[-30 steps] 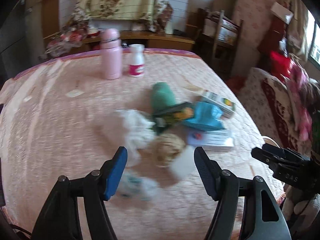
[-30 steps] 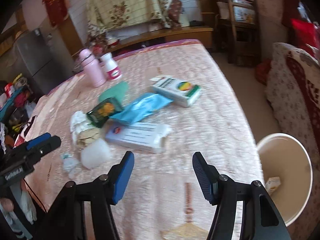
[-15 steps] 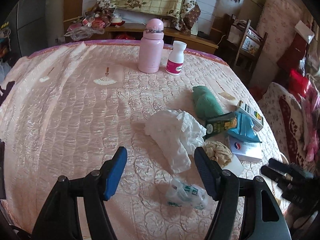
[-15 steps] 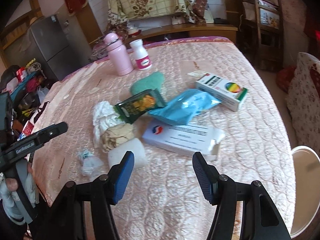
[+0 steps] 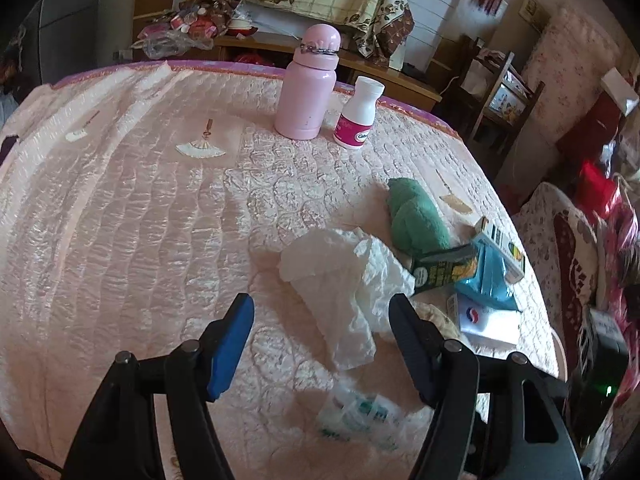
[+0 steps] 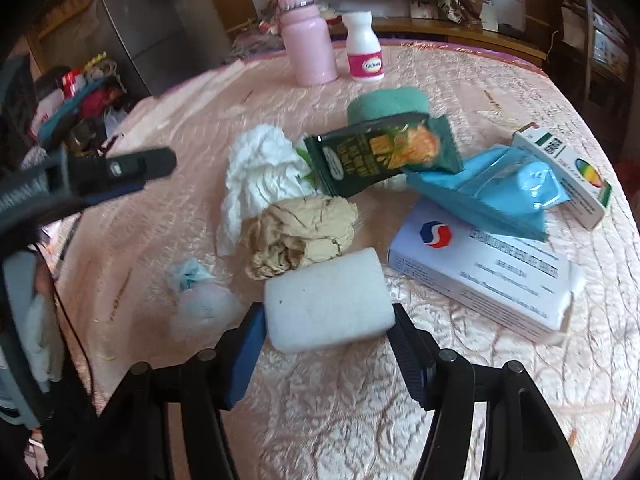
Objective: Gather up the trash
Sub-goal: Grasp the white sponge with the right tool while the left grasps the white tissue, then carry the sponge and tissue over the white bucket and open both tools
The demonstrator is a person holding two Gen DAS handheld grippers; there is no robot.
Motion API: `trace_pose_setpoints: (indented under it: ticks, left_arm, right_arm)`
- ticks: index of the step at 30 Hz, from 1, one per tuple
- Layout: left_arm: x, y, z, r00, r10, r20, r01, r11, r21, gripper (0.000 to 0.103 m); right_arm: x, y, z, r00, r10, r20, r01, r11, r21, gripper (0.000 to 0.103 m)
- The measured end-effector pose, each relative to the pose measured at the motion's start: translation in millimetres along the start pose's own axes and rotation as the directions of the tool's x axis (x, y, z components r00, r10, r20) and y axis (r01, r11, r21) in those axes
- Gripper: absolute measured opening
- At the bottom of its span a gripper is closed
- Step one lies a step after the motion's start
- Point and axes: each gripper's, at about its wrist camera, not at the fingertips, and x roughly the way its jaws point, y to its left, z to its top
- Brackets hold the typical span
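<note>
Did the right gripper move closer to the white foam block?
Yes. The right gripper came down toward the white foam block, which now sits between its open jaws.

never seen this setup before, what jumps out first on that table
A heap of litter crowds the near right of the pink quilted table: a dark green snack wrapper propped over crumpled white tissue, a blue packet and a white medicine box. A white foam block lies between the right gripper's fingers. At the far edge stands a pink flask.
</note>
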Motion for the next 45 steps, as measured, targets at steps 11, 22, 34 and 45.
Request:
trace_pose_setpoints:
  ticks: [11,22,34,45]
  left_arm:
    - [50,-21,15,0.999,0.039,-0.021,-0.038,0.999,0.039,0.074]
    - [39,-11,13,0.999,-0.015,-0.047,0.018,0.998,0.052,0.012]
    - [-26,-54,3,0.998,-0.061,0.023,0.056,0.983,0.172,0.012]
    - [-39,-121,-20,0.989,-0.151,0.001,0.145,0.95,0.276,0.012]
  right_arm:
    - [-43,-34,-18,0.997,0.025,0.067,-0.03,0.996,0.079,0.054]
    - [-73,-44,-19,0.993,0.031,0.112,-0.042,0.994,0.096,0.055]
    - [-91,-41,-24,0.989,-0.018,0.144,0.004,0.996,0.094,0.055]
    - [-121,-70,-38,0.976,-0.141,0.165,0.118,0.983,0.144,0.057]
